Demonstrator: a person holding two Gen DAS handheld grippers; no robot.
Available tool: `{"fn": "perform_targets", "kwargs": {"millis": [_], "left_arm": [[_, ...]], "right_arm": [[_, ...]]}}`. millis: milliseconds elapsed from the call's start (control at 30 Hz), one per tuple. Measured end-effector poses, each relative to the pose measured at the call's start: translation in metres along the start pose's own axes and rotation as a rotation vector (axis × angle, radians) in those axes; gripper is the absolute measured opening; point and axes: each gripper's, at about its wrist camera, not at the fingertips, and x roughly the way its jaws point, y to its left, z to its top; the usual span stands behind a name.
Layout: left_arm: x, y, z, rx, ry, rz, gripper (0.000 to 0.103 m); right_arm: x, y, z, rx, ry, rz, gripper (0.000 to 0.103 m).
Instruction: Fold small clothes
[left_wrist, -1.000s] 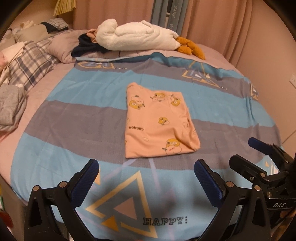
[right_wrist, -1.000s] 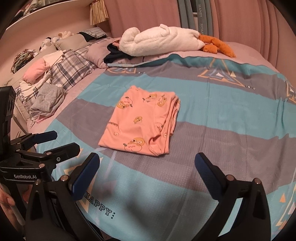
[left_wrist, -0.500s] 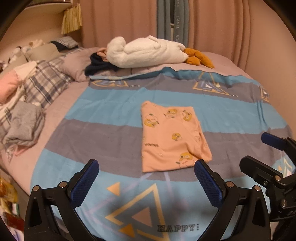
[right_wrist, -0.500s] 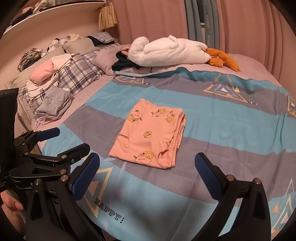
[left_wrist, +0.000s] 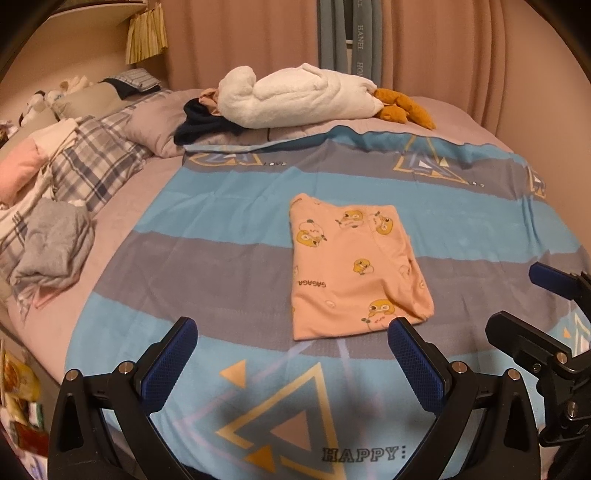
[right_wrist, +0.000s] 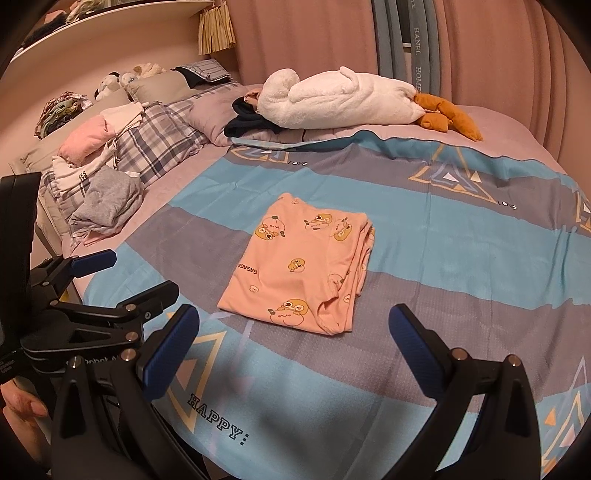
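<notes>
A small pink garment with yellow duck prints (left_wrist: 354, 266) lies folded into a flat rectangle in the middle of the blue and grey striped bedspread (left_wrist: 221, 229); it also shows in the right wrist view (right_wrist: 303, 266). My left gripper (left_wrist: 291, 365) is open and empty, held above the bedspread short of the garment's near edge. My right gripper (right_wrist: 291, 354) is open and empty, likewise short of the garment. The right gripper also shows at the right edge of the left wrist view (left_wrist: 532, 306), and the left gripper at the left of the right wrist view (right_wrist: 125, 277).
A white plush goose (left_wrist: 295, 96) with orange feet lies at the far side of the bed. A dark garment (left_wrist: 199, 125) lies beside it. Plaid pillows (left_wrist: 92, 162), a grey folded garment (left_wrist: 55, 243) and pink clothes (right_wrist: 85, 142) sit at the left.
Both grippers have pulled back and risen away from the folded garment, which now looks smaller and farther off. The garment has not moved. Both stay open.
</notes>
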Motion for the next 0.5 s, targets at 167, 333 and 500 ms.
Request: {"fn": "perform_targets", "kwargs": {"millis": [167,333,500], "left_arm": [[0.0024,0.0011,0.0,-0.003,0.014,0.001,0.102],[0.0042,0.0014,0.0002,-0.002,0.022,0.003,0.102],[0.0048,0.001,0.0007,-0.002,0.026,0.0,0.102]], "right_arm": [[0.0018,-0.0004,0.0003,-0.002,0.004,0.0,0.103],[0.0031,0.0001,0.0002,0.0,0.005,0.003,0.103],[0.0034,0.0001,0.0003,0.0,0.007,0.002,0.103]]}}
